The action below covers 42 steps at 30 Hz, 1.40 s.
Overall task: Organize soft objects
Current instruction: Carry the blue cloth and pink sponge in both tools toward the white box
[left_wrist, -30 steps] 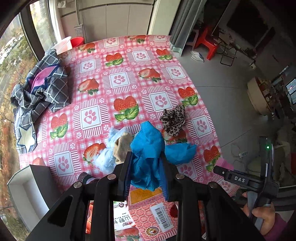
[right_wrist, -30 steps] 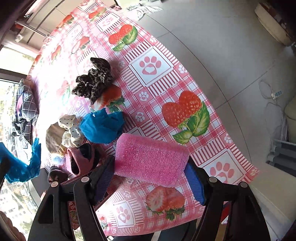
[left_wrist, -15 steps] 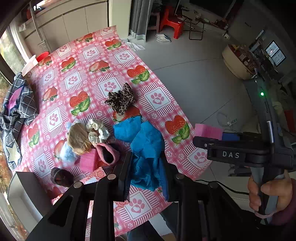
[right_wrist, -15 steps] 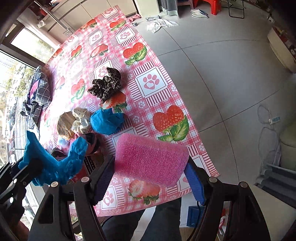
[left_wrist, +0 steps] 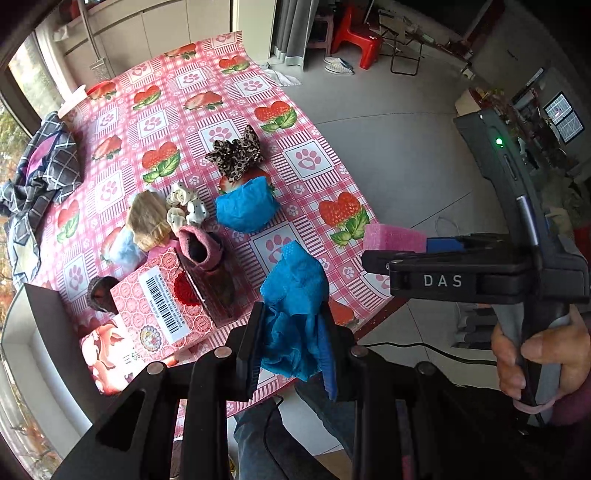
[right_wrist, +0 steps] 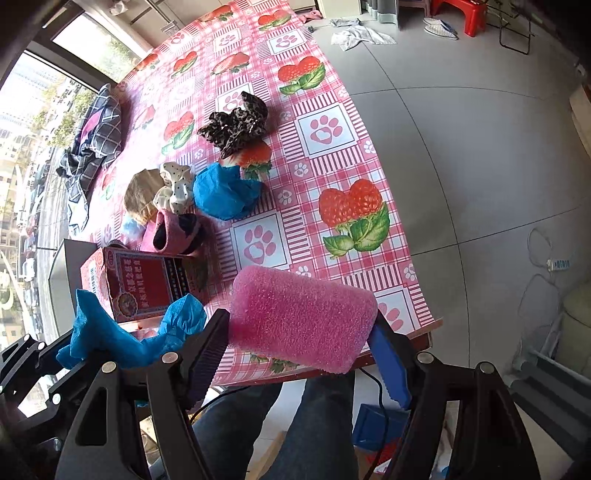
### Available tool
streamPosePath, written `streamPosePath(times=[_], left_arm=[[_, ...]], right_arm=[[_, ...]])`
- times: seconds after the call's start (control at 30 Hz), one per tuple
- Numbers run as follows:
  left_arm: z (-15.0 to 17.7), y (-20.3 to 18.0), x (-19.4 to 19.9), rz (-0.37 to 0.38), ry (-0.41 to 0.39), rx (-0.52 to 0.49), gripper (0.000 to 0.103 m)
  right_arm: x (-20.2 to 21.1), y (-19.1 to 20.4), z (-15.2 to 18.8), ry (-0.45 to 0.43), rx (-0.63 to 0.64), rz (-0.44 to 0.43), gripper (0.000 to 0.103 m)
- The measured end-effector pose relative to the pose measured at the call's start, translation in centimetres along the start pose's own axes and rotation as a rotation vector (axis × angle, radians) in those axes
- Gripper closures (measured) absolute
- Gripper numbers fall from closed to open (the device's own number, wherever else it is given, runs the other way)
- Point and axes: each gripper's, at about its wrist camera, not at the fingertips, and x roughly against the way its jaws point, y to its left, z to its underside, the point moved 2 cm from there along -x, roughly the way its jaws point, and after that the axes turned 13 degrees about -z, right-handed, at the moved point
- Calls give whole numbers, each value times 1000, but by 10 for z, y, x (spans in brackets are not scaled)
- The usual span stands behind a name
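Note:
My left gripper is shut on a crumpled blue cloth, held above the table's near edge. My right gripper is shut on a pink sponge block, also over the near edge; the left view shows that sponge and a hand on the right tool. On the strawberry tablecloth lie a second blue cloth, a leopard-print scrunchie, a dotted white scrunchie, a tan cloth, a pink slipper and a pale blue piece.
A red printed carton lies near the front left, a dark box beyond it at the table's corner. A checked garment is heaped at the far left edge. Grey floor, red stools and the person's legs lie below.
Both grippers have drawn back from the pile toward the table's near edge, each keeping its load. The views have rolled, and the floor and the person's legs now show.

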Motion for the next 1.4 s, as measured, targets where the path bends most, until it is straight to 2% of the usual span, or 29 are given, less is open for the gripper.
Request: streamPosePath(times=[0.13,0.33,0.57,0.73,1.17,1.4], left_arm=[[16,11,2,3,-3,12,74],[50,27,2,41,-5,-31,74],[82,77,13,63,-47,-16,73],[104,112,22,38,-79,14,74],[152,230,42,-80,-133,284,74],[183,289,45,-203,-126,451,74]], right_arm=[[-4,14,7,9,38,-4,28],[-20,35,28,33,44,5,28],[-38,72,63,44,18,23,28],[-50,110,84,50,49,29,28],[-81,219,98,62,262,29,28],[-96,275,99,80,394,16,28]])
